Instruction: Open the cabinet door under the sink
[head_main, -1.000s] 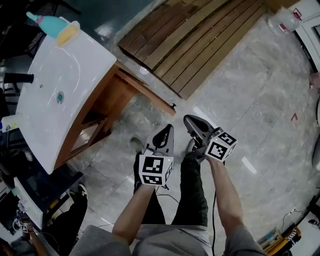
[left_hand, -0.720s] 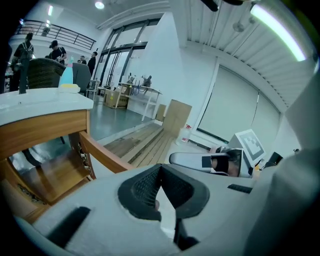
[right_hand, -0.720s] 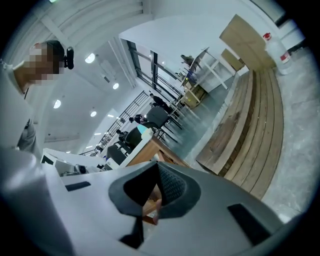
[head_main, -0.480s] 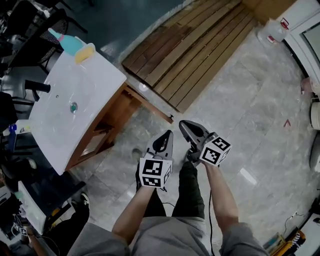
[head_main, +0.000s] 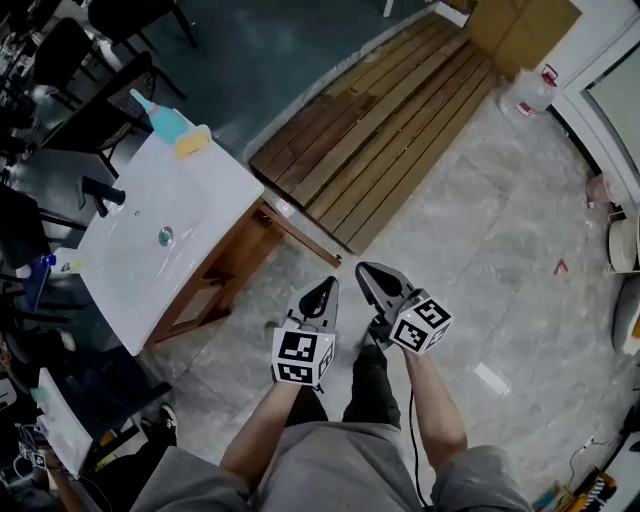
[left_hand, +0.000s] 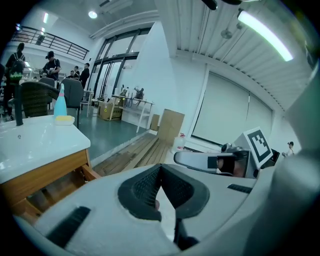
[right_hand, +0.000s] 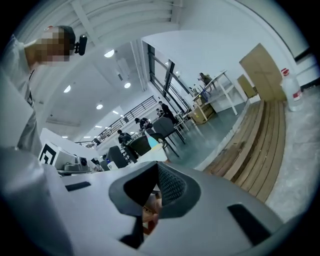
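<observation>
The white sink (head_main: 140, 255) sits on a wooden cabinet (head_main: 215, 275) at the left of the head view. Its door (head_main: 300, 232) stands swung out over the marble floor. Both grippers hang in the air to the right of the door, apart from it. My left gripper (head_main: 325, 286) is shut with nothing in it, its pads meeting at the tip (left_hand: 160, 168). My right gripper (head_main: 366, 270) is beside it, also shut and empty (right_hand: 157, 168). In the left gripper view the cabinet's open front (left_hand: 47, 182) shows below the sink top (left_hand: 35, 142).
A black faucet (head_main: 100, 190), a blue bottle (head_main: 160, 115) and a yellow sponge (head_main: 192, 142) are on the sink. Slatted wooden decking (head_main: 390, 130) lies beyond the door, with a white jug (head_main: 530, 90) at its far end. Dark chairs (head_main: 110, 90) stand behind the sink.
Both grippers have risen while staying shut and side by side. The head view has pulled up, so the sink, cabinet and open door look smaller and farther below.
</observation>
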